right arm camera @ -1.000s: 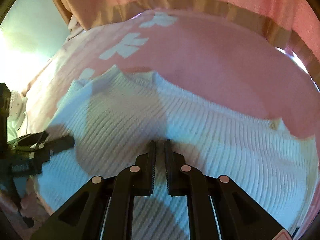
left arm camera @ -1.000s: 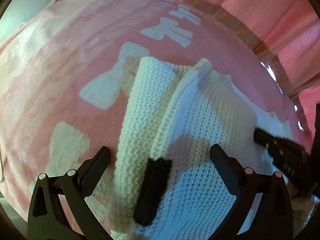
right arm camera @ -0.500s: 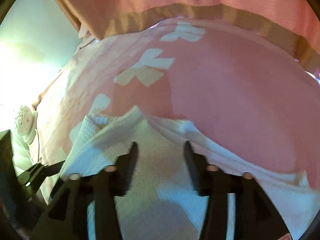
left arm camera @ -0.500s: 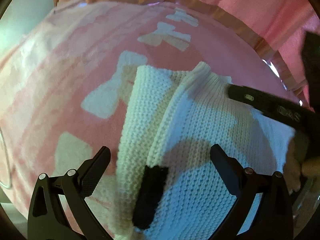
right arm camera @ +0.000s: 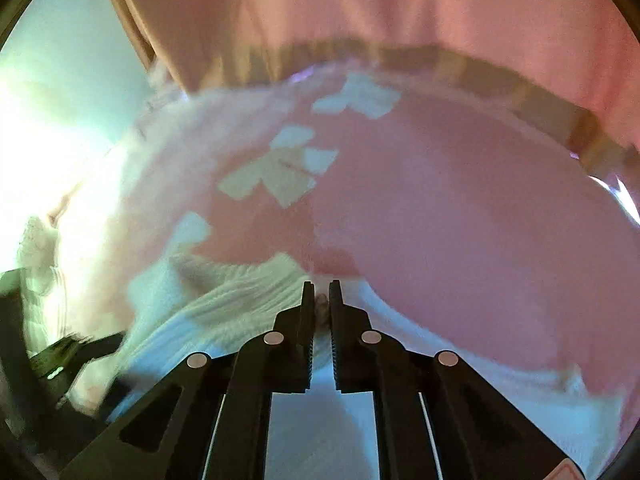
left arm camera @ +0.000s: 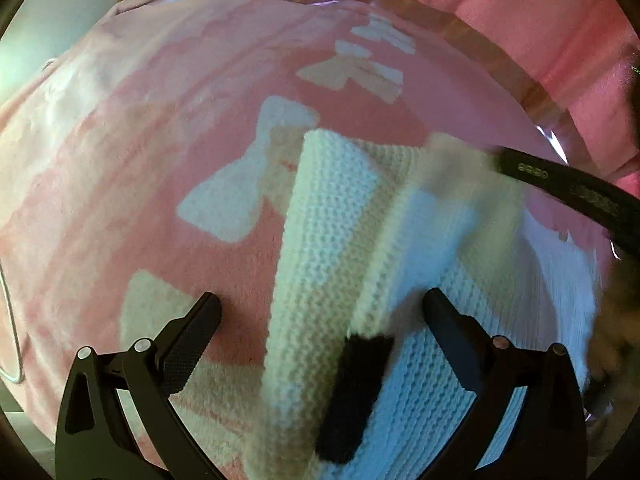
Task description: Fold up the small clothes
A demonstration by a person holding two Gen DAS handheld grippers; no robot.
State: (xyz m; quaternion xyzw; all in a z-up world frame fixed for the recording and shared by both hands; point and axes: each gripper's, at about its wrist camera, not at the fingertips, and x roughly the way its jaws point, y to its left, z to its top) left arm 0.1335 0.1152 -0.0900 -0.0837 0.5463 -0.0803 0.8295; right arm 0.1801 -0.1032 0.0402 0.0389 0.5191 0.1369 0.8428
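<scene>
A white knitted garment (left arm camera: 340,240) with a black fuzzy patch (left arm camera: 356,380) lies on a pink blanket with white bows (left arm camera: 160,140). My left gripper (left arm camera: 320,312) is open, its fingers held low over the garment's near left part, empty. My right gripper (right arm camera: 320,300) is shut on the garment's far edge (right arm camera: 240,300), pinching knit between the jaws. In the left wrist view the right gripper's finger (left arm camera: 568,188) reaches in from the right to the raised corner (left arm camera: 448,152).
Pink cushions or bedding (left arm camera: 520,20) with a tan band rise behind the blanket. A bright lit area (right arm camera: 40,140) lies to the left in the right wrist view. A thin metal loop (left arm camera: 12,340) shows at the blanket's left edge.
My right gripper moved from the garment's middle to its far edge, opened, then shut on the edge and lifted it. My left gripper stayed open in place.
</scene>
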